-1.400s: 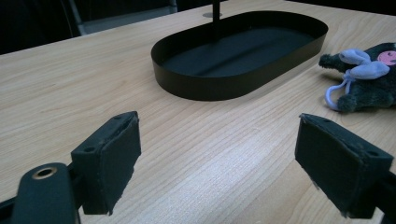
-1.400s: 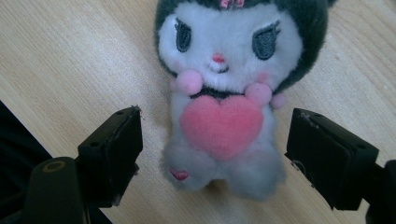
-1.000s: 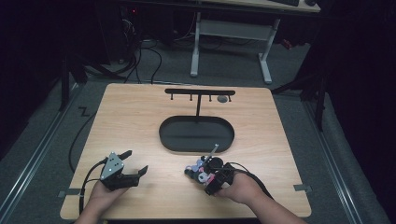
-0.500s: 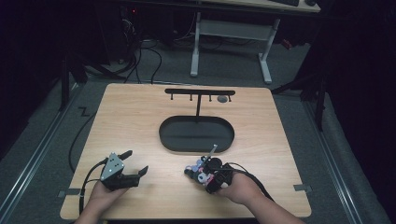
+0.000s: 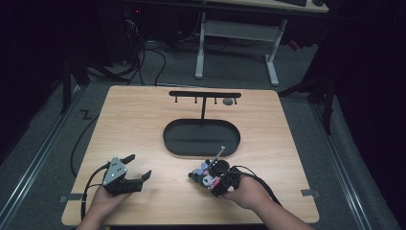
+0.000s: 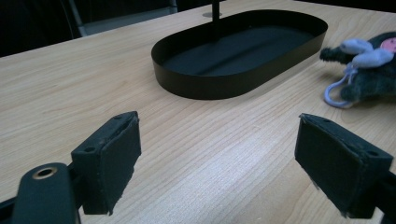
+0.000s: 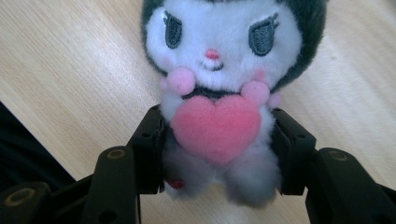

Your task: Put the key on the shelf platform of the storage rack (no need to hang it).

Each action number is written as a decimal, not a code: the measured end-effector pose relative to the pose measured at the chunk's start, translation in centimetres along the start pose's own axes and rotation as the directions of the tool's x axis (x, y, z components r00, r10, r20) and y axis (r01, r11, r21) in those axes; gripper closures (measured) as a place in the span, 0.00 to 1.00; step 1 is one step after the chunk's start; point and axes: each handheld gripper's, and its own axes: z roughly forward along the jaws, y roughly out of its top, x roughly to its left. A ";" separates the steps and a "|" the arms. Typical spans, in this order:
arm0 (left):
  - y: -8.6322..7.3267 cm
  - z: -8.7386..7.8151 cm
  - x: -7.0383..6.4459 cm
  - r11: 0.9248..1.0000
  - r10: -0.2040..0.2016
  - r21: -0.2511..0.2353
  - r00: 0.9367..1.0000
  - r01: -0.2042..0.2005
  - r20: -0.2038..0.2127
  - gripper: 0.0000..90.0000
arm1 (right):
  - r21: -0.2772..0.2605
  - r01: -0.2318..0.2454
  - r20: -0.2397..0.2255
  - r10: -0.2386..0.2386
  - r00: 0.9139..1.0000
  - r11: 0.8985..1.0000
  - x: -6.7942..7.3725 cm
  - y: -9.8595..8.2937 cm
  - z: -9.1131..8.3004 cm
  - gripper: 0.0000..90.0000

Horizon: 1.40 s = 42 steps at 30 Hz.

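I have the wooden table (image 5: 143, 124) in front of me, and it is the largest thing here. On its middle sits a black oval tray (image 5: 201, 137), and from the tray's far side a thin post rises to a black hanger bar (image 5: 205, 94) with small pegs under it; a little grey round thing (image 5: 228, 101) hangs near the bar's right end, too small for me to tell what it is.

My left gripper (image 5: 136, 167) rests near the table's front left corner, well apart from the tray. Its jaws stand wide apart with nothing between them; in the left gripper view I look past both pads (image 6: 112, 158) at bare wood and the tray's near wall (image 6: 210, 86).

My right gripper (image 5: 207, 179) lies near the front edge, just in front of the tray's right end. Its jaws are closed around the plush toy (image 7: 219, 93), pressing its body from both sides below the pink heart (image 7: 215, 127) on its chest. The toy has a white face, dark hood and pink cheeks, and faces the right gripper's camera. In the left gripper view I see the toy (image 6: 369, 70) lying low over the table to the right of the tray, with a pale loop of cord (image 6: 337, 91) touching the wood.
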 end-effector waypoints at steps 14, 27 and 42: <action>0.0 0.1 0.0 1.000 -0.003 0.002 1.000 0.003 0.005 0.17 | -0.052 -0.050 0.045 0.052 0.998 0.997 -1.6 -0.4 -3.9 0.53; 0.0 0.1 0.0 1.000 -0.006 0.003 1.000 0.005 0.007 0.17 | -0.070 -0.125 0.053 0.128 0.990 0.990 -3.4 -0.7 -5.1 0.53; -0.1 0.0 -0.1 1.000 -0.003 0.001 1.000 0.003 0.008 0.17 | -0.090 -0.134 0.093 0.142 0.986 0.987 -5.8 -0.2 -6.2 0.53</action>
